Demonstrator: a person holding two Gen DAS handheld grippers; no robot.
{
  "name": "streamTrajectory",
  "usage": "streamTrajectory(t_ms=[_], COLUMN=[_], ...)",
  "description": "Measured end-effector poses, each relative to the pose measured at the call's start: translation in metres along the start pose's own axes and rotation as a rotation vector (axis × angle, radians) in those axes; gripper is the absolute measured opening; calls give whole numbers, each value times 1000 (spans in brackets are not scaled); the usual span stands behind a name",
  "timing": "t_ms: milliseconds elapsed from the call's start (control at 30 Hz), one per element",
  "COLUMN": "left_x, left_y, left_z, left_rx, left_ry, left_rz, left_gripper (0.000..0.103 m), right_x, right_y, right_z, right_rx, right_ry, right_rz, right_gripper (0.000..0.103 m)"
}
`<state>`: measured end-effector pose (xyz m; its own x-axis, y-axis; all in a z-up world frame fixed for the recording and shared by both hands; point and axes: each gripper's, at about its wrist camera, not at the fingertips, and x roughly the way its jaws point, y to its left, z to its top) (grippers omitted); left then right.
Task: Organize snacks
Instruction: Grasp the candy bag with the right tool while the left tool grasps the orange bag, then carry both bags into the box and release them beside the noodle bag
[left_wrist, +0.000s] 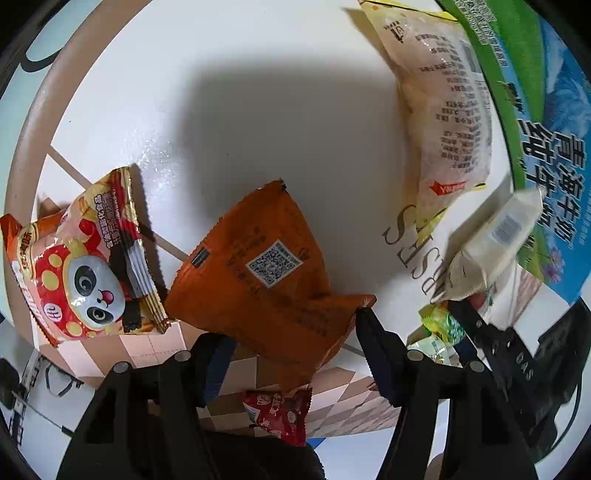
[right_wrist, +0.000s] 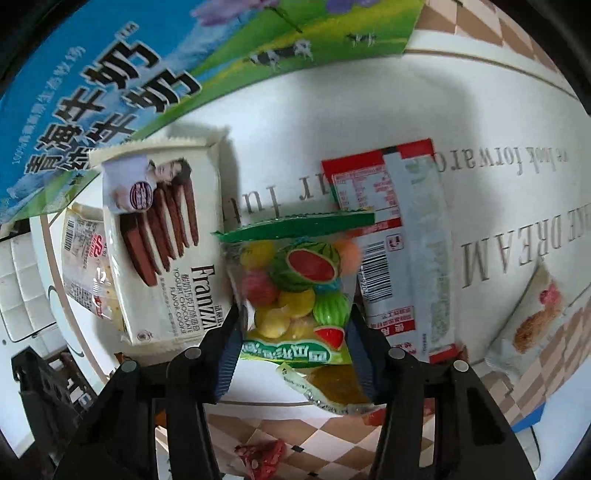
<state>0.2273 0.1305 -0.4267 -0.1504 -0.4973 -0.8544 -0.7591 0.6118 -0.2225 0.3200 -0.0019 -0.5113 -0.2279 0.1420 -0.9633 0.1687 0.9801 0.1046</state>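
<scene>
In the left wrist view my left gripper (left_wrist: 291, 339) is shut on an orange snack packet (left_wrist: 266, 273) and holds it above the white table (left_wrist: 258, 110). A panda snack bag (left_wrist: 85, 258) lies at the left and a pale printed bag (left_wrist: 443, 110) at the upper right. In the right wrist view my right gripper (right_wrist: 295, 332) is shut on a clear bag of fruit candy (right_wrist: 295, 291) with a green top. A white Franzzi cookie pack (right_wrist: 166, 240) lies to its left and a red and white packet (right_wrist: 402, 240) to its right. The right gripper also shows in the left wrist view (left_wrist: 480, 325).
A blue and green milk carton box (right_wrist: 110, 81) stands along the table's far side; it also shows in the left wrist view (left_wrist: 546, 129). A small pale snack packet (right_wrist: 532, 317) lies at the right. A red wrapper (left_wrist: 280, 413) lies on the checked floor (right_wrist: 332, 443) below.
</scene>
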Motion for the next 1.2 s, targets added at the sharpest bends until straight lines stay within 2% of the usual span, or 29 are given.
streamTrajectory(t_ms=[67, 133, 167, 200, 300, 533, 667, 767, 900, 1000, 1067, 1100, 1133, 1200], left_x=[-4, -4, -4, -2, -3, -18, -15, -11, -28, -53, -71, -84, -91, -115], left_y=[-7, -18, -22, -45, -55, -63, -70, -73, -87, -100, -111, -117, -125, -120], left_z=[10, 6, 3, -6, -19, -55, -83, -107, -136, -139, -152, -136, -141, -122], left_rx=[1, 39, 60, 88, 151, 298, 370, 392, 439, 486, 537, 554, 573, 596], left_ry=[-5, -51, -76, -107, -159, -200, -213, -207, -233, -267, -311, -323, -338, -351], left_rz=[35, 77, 95, 114, 144, 203, 236, 223, 184, 144, 121, 114, 104, 82], left_gripper=[63, 62, 60, 56, 47, 35, 32, 31, 27, 25, 25, 25, 25, 25], right_x=[0, 1, 1, 1, 2, -5, -11, -13, -31, -57, -77, -89, -90, -109], right_y=[4, 9, 10, 11, 10, -4, -14, -20, -13, -14, -17, -15, -14, -13], right_z=[-2, -8, -11, -15, -30, -56, -70, -91, -115, -118, -112, -114, -107, -106], right_rx=[-26, -57, -68, -79, -106, -128, -142, -152, -173, -199, -217, -225, -229, -238], right_ry=[-5, -6, -5, -3, 0, 6, 6, 6, -22, -52, -77, -96, -106, -133], right_rz=[-13, -25, -28, -31, -36, -1, 27, 47, 86, 123, 141, 155, 164, 186], right_gripper=[53, 52, 51, 51, 50, 50, 49, 49, 49, 49, 49, 49, 49, 49])
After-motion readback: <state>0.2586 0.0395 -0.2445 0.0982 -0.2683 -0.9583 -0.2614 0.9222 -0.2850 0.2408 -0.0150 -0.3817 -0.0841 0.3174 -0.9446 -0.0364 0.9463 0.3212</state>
